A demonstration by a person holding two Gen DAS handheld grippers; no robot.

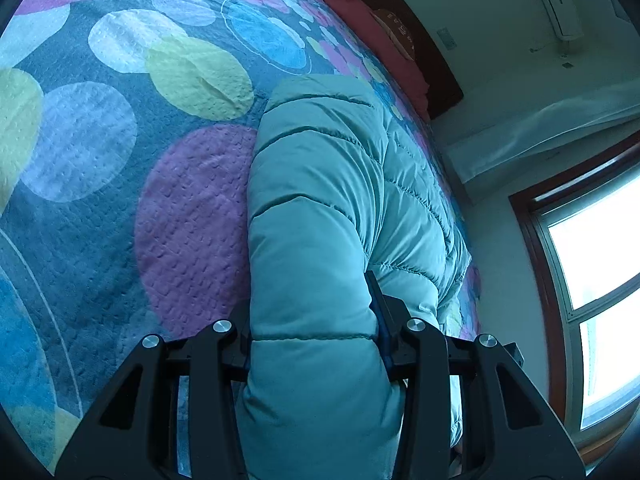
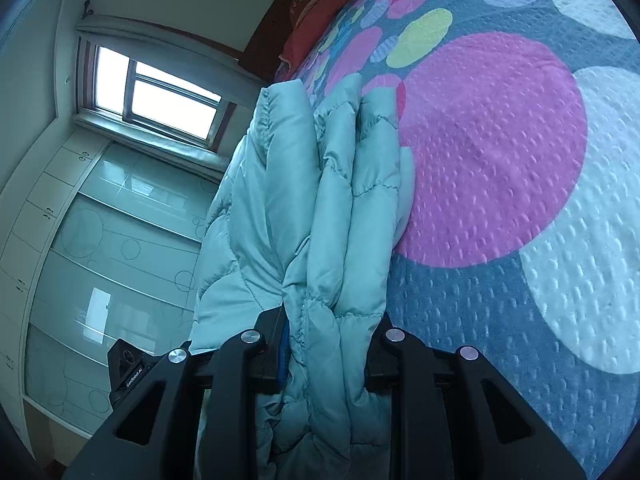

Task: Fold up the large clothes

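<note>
The left gripper (image 1: 314, 320) is rolled onto its side, so the bed runs up the left of its view and a window (image 1: 592, 280) stands at the right. Its two black fingers are clamped on a thick padded fold of the teal quilted jacket (image 1: 320, 184), which bulges out between them and stretches away toward the far headboard (image 1: 404, 24).

The right gripper (image 2: 332, 328) is tilted the opposite way, with the bed on the right of its view and a glass-fronted wardrobe (image 2: 112, 248) on the left. Its fingers are closed on several bunched layers of the same jacket (image 2: 340, 208); the folds stack side by side between the pads.

The jacket lies along the edge of the bedspread (image 1: 120, 140), which is blue-grey with large pink, yellow, white and blue circles. A red pillow (image 1: 372, 36) sits at the far end. A small black body (image 2: 130, 364) beside the right gripper carries white lettering that seems to read "GenRobot AI".
</note>
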